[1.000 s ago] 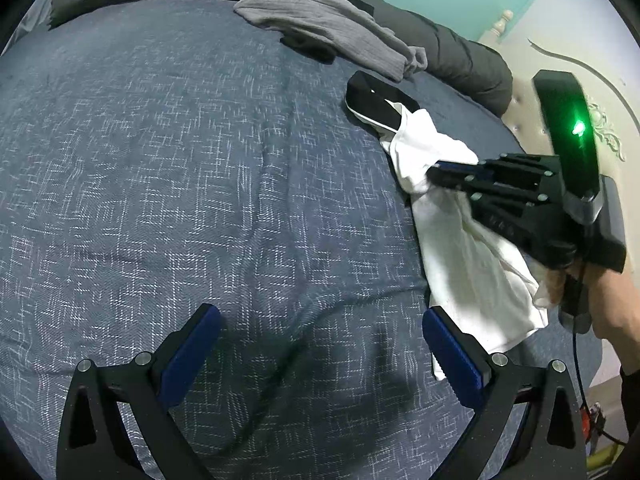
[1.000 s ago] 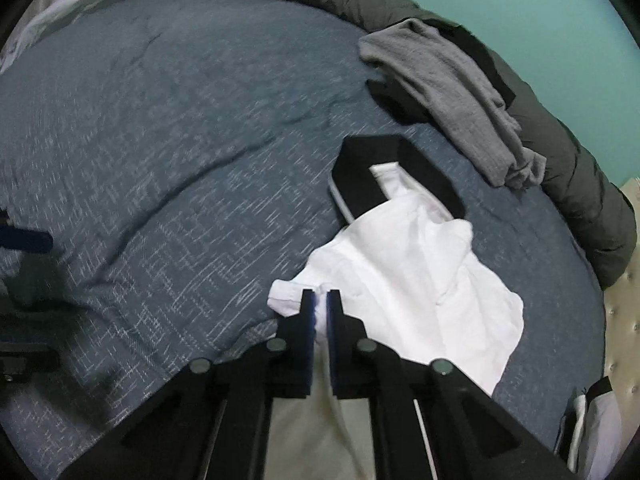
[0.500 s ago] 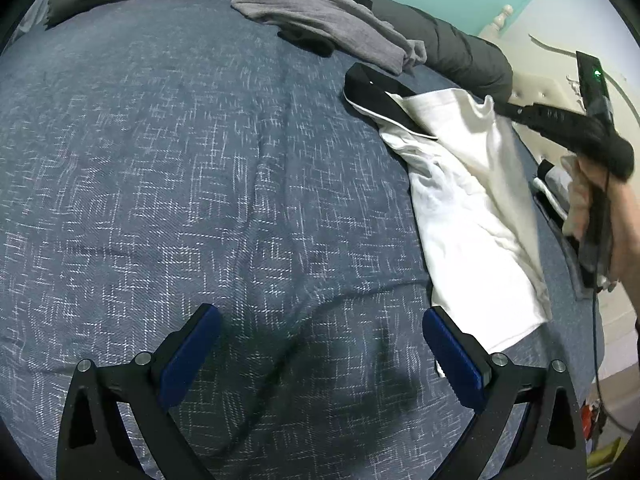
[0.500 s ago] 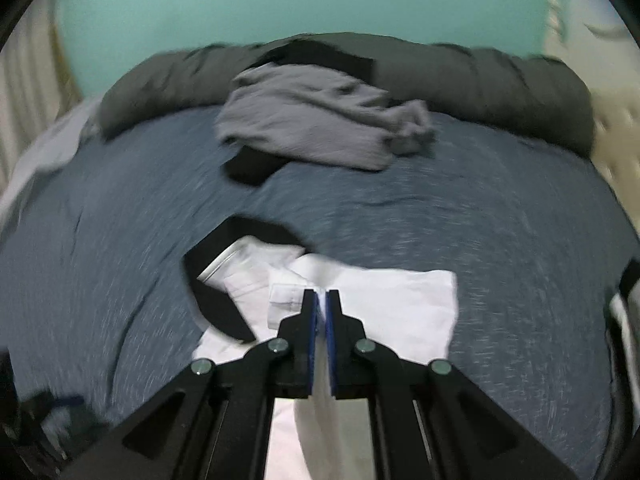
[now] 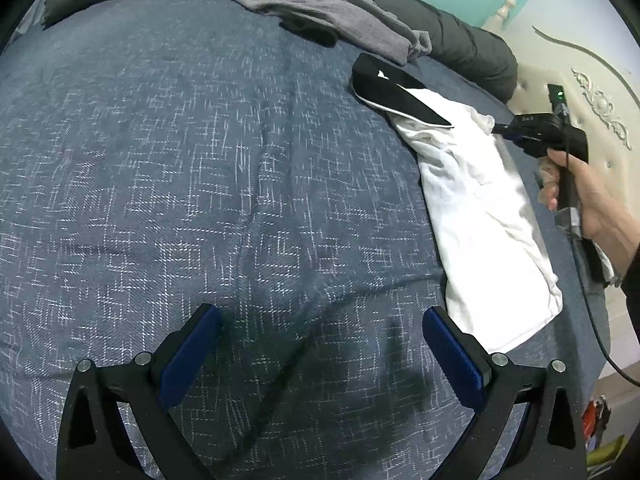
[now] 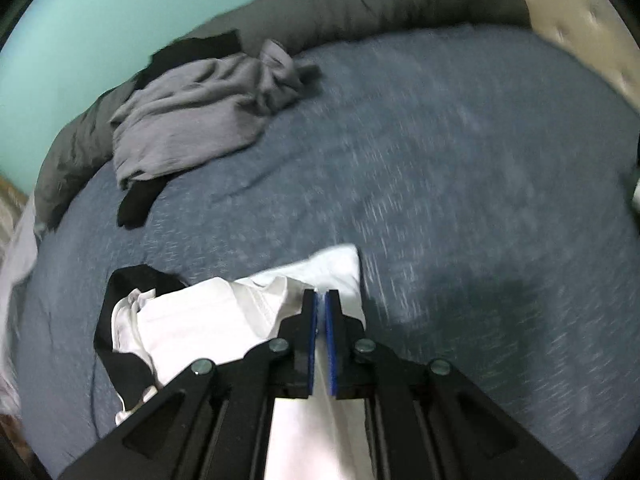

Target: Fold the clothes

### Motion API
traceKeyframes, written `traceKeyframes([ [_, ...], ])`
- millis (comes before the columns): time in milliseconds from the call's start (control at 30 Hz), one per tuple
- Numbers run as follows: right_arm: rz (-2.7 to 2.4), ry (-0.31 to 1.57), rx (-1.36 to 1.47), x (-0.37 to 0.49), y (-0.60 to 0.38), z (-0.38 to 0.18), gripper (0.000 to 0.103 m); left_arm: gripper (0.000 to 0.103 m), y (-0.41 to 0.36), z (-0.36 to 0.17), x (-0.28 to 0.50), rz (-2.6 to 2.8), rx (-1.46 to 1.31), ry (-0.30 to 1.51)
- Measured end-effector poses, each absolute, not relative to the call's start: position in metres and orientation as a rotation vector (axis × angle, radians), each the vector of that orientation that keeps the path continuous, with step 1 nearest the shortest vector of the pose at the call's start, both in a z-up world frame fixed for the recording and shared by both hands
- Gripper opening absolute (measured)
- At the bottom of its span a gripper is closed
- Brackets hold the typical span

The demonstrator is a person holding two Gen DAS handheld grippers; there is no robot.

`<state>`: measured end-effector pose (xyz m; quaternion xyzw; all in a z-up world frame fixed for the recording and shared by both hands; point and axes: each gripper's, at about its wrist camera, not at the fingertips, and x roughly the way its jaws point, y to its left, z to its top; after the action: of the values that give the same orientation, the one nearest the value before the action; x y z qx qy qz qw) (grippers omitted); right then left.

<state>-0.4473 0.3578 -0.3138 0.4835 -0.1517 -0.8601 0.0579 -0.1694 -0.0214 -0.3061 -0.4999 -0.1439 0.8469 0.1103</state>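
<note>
The left gripper (image 5: 316, 354) hung over bare blue bedspread (image 5: 200, 180) with its jaws wide apart and nothing between them; the work all lay off to the right of its right jaw. There the white garment (image 5: 480, 216) was stretched out as a long, narrow strip on the bed, seemingly doubled over lengthwise, so by my reading the fold was only partly made: one lengthwise pass looked done, and the crosswise folds were not yet begun. Its long axis ran from the hem, just beyond the left gripper's right jaw, away toward the far end, where the black collar band (image 5: 394, 94) pointed at the pillow end of the bed. In the left wrist view the right gripper (image 5: 498, 128) met the cloth at that far end, beside the collar, with a hand (image 5: 588, 200) on its grip. In the right wrist view the right gripper (image 6: 321, 300) had its jaws pressed together on a pinch of the white cloth, the garment trailing back beneath them, the black band lying to the left of the jaws and a free corner poking out just ahead of them. Further ahead and left of those jaws a crumpled grey garment (image 6: 192, 116) with something black beneath it lay unfolded against the dark duvet (image 6: 360, 4), so more than one piece appeared to be waiting.
</note>
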Motion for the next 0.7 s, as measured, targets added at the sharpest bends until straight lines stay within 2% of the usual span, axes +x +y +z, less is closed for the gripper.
traceKeyframes([
  [100, -2.636, -0.552, 1.409, -0.443, 0.369, -0.312, 0.006, 0.103, -0.021, -0.306, -0.169, 2.488, -1.470, -0.418],
  [200, -2.656, -0.539, 1.308, -0.437, 0.373, -0.300, 0.007, 0.103, -0.022, -0.306, -0.169, 2.487, -1.469, -0.419],
  [333, -2.589, -0.403, 1.287, -0.434, 0.357, -0.296, 0.007, 0.103, -0.021, -0.305, -0.168, 2.484, -1.464, -0.416],
  [533, -2.550, -0.300, 1.443, -0.440, 0.344, -0.315, 0.007, 0.103, -0.019, -0.305, -0.171, 2.482, -1.461, -0.413],
  [633, -2.542, -0.225, 1.366, -0.429, 0.334, -0.305, 0.008, 0.103, -0.020, -0.305, -0.173, 2.482, -1.461, -0.415],
  [700, -2.485, -0.169, 1.334, -0.419, 0.318, -0.297, 0.024, 0.103, -0.020, -0.305, -0.174, 2.483, -1.461, -0.419],
])
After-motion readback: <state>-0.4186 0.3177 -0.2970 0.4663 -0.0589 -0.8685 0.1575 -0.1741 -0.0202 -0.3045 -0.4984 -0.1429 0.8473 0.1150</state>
